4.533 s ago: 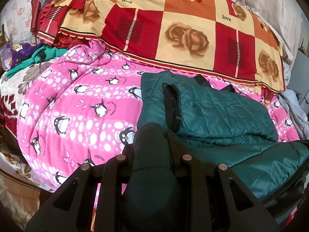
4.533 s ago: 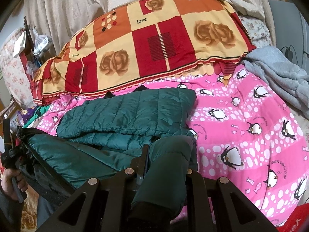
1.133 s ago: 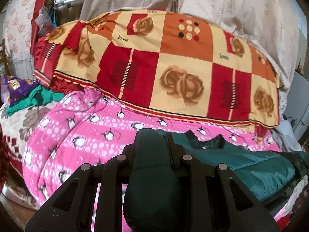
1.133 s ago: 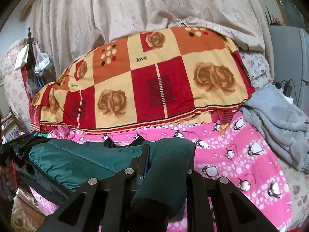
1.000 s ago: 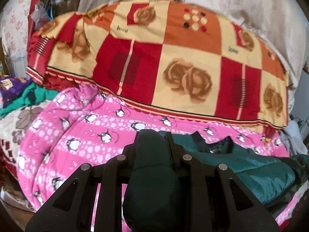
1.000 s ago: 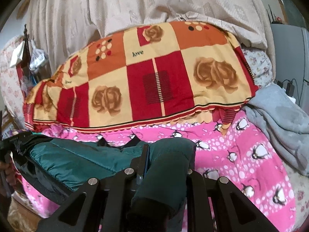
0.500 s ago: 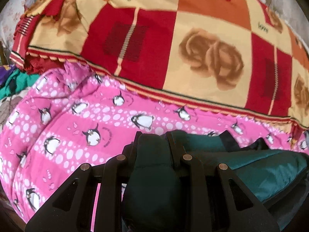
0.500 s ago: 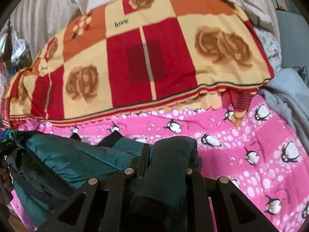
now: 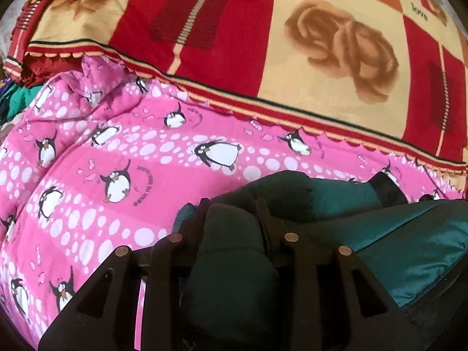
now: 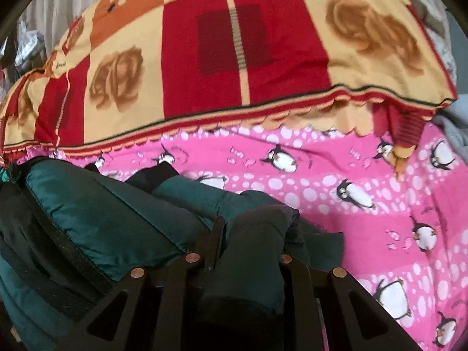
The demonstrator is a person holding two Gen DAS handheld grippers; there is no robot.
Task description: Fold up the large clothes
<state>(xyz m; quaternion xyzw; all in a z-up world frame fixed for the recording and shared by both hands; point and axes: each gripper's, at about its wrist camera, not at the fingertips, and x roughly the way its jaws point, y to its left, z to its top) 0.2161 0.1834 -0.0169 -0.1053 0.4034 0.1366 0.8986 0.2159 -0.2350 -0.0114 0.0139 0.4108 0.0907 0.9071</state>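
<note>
A dark green quilted jacket (image 9: 409,234) is stretched between my two grippers over the pink penguin blanket (image 9: 117,152). My left gripper (image 9: 234,207) is shut on the jacket's left edge; the fabric bulges up between its fingers. In the right wrist view the jacket (image 10: 96,216) runs off to the left, with a black strip along its edge. My right gripper (image 10: 251,225) is shut on the jacket's right edge, low over the pink blanket (image 10: 380,193). A black collar piece (image 10: 155,175) shows at the jacket's far side.
A red, orange and cream rose-patterned blanket (image 9: 263,44) rises just behind the pink one; it also shows in the right wrist view (image 10: 234,44). A grey garment (image 10: 456,128) lies at the far right. Green cloth (image 9: 14,102) sits at the far left.
Both grippers have carried the jacket forward and down toward the rose blanket. The folded part of the jacket seen lying on the bed earlier is hidden now.
</note>
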